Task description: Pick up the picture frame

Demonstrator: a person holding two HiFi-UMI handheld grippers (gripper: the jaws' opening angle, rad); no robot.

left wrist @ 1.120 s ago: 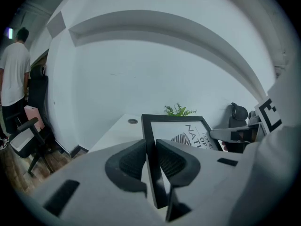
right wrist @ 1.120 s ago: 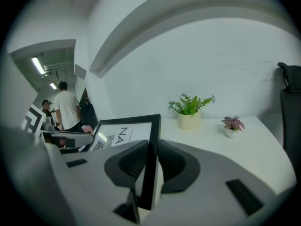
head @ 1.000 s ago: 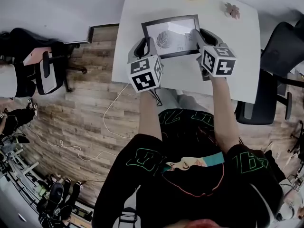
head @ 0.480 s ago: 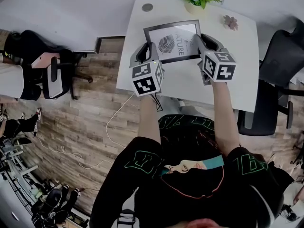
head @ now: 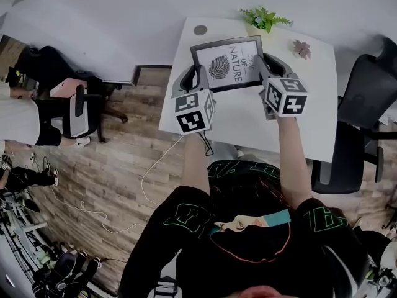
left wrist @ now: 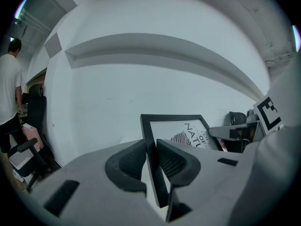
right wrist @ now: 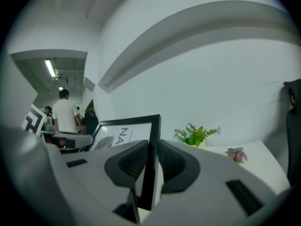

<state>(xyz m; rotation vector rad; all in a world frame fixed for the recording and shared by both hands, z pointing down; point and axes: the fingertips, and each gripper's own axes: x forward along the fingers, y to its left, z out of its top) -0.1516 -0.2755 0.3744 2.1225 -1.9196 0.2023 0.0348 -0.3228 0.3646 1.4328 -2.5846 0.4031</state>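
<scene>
**Picture frame gripped on both sides**

The left gripper [head: 196,74] is closed on the left side bar of the picture frame [head: 227,64], and the right gripper [head: 263,59] on its right side bar. Each pair of jaws pinches the black moulding. The frame hangs between them over the far half of the tabletop [head: 310,113], its print facing the person, near the potted plant [head: 263,18] at the far edge.

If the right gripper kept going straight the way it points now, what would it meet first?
Beyond the picture frame clamped in the right gripper, probably the small potted plant, just right of its line; otherwise the white wall. Depth is unclear.
</scene>
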